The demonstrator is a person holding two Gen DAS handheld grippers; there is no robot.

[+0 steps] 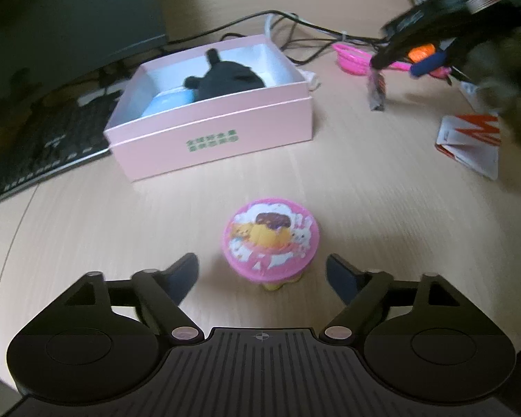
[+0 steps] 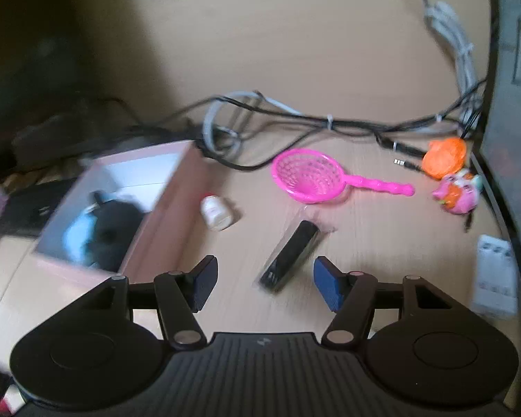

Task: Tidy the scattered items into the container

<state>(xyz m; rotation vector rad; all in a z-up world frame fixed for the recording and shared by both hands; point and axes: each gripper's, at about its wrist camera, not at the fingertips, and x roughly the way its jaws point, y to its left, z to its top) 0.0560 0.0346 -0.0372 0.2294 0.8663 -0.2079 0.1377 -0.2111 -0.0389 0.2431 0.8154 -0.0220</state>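
- Pink box [image 1: 225,139] is sitting open on the wooden desk [image 1: 364,191], serving as the container; a black plush toy [image 1: 225,78] and a light blue object [image 1: 172,102] are lying inside it.
- Beside the box's left wall a black keyboard [image 1: 34,153] is resting, and behind the box dark cables [image 2: 295,118] are trailing across the desk.
- In front of the box, nearer the camera, a small pink-lidded cup [image 1: 271,239] with a cartoon print is standing upright on the desk.
- Left gripper [image 1: 262,274] is hovering with its jaws spread wide apart, one on each side of the cup, neither finger touching it.
- To the right of the box, right gripper [image 2: 262,278] is hanging over the desk with its jaws likewise spread open and gripping nothing.
- A black item in a clear wrapper [image 2: 290,253] is lying on the desk between those open fingers, slightly ahead of them, angled toward the box's far corner.
- Just beside the box's right wall a small white bottle [image 2: 217,213] is lying on its side.
- Farther right of the box a pink toy strainer [image 2: 312,177] is lying flat, with an orange toy [image 2: 444,156] and a pink-and-orange toy [image 2: 458,191] beyond its handle.
- A white and orange carton [image 1: 469,142] is lying well to the right of the box.
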